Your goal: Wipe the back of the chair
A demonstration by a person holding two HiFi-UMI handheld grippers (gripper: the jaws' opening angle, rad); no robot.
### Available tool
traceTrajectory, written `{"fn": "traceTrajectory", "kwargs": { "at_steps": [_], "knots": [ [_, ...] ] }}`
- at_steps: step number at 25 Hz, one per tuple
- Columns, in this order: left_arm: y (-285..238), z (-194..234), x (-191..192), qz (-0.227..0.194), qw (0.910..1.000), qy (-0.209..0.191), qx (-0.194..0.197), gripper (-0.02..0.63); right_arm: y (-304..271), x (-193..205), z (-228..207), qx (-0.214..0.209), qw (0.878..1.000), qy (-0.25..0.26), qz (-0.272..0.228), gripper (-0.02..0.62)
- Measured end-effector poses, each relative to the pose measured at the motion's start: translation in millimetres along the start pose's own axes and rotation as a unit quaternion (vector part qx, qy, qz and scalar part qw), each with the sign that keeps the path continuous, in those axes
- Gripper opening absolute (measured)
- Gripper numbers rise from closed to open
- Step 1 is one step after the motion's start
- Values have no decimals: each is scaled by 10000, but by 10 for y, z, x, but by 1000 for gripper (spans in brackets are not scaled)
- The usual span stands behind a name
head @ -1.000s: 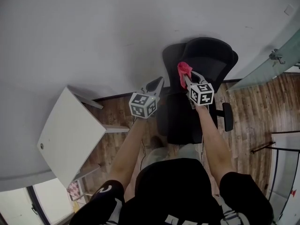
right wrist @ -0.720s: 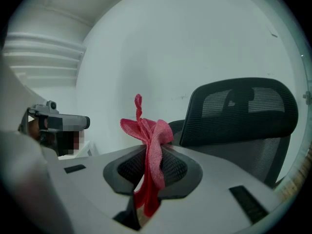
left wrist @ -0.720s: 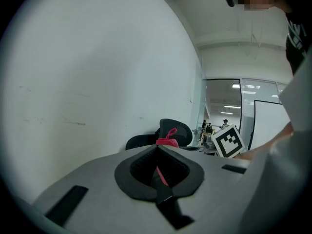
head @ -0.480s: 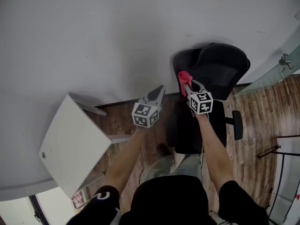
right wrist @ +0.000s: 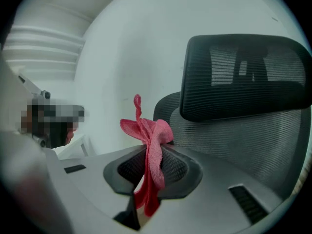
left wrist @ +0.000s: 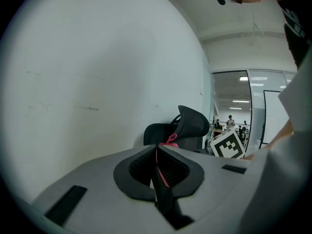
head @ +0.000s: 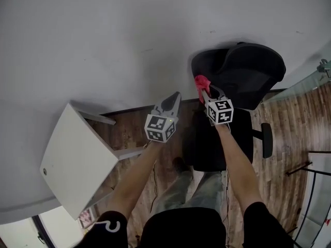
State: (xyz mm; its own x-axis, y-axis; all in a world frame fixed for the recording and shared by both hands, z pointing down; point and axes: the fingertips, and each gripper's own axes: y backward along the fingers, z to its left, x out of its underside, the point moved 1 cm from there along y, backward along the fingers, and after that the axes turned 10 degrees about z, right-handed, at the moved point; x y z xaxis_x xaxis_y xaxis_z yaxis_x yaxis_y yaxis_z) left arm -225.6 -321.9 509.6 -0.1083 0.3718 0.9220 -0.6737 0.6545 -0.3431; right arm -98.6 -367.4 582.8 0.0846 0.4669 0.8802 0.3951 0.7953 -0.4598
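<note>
**Item 1. Right gripper** (right wrist: 148, 152): jaws clamped on a pink cloth (right wrist: 147, 133). The cloth is bunched above the tips and a tail hangs below them. It is held up close to the mesh chair back (right wrist: 243, 140), just under the headrest (right wrist: 248, 77), though contact cannot be confirmed. Judged purpose: to bring the loose bunch to the mesh for a wiping stroke.

**Item 2. Left gripper** (left wrist: 157, 152): jaws pressed together, carrying nothing bulky. A thin pink line runs along the seam, and what it is cannot be told. It hangs beside the chair, apart from it, probably kept out of the working side's way.

**Item 3. Chair** (head: 248, 71): black office chair with armrests. It stands at the edge of the wood floor (head: 279, 112), close against the white wall (head: 129, 35). The seat faces the person, so the front of the backrest is the side within reach.

**Item 4. White table** (head: 77, 156): on the floor to the left, well apart from the chair.

**Markings**: each marker cube (head: 220, 111) bears black-and-white square codes with no letters. White print on the person's dark sleeve (head: 106, 225) is cut off and unreadable. No brand is legible on the chair or cloth.
</note>
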Motion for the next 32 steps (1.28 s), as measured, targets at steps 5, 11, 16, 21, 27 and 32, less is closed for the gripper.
{"fn": "traceTrajectory", "kwargs": {
  "at_steps": [5, 11, 16, 21, 27, 32],
  "knots": [
    [-73, 136, 137, 35, 9996, 232, -147, 24, -96, 29, -98, 15, 9999, -29, -137, 83],
    [-100, 238, 227, 102, 9993, 244, -270, 20, -190, 65, -118, 225, 9990, 380, -79, 81],
    [-159, 280, 289, 148, 9986, 158, -475, 18, -218, 105, -106, 384, 9982, 468, -19, 81],
    [-255, 320, 337, 80, 9990, 117, -417, 18, -219, 80, -87, 410, 9974, 581, -140, 83],
    [-413, 281, 465, 84, 9994, 44, -320, 18, -281, 154, -103, 466, 9966, 667, -146, 83],
    [-507, 211, 474, 76, 9994, -46, -325, 18, -313, 201, -136, 441, 9966, 673, -149, 83]
  ]
}}
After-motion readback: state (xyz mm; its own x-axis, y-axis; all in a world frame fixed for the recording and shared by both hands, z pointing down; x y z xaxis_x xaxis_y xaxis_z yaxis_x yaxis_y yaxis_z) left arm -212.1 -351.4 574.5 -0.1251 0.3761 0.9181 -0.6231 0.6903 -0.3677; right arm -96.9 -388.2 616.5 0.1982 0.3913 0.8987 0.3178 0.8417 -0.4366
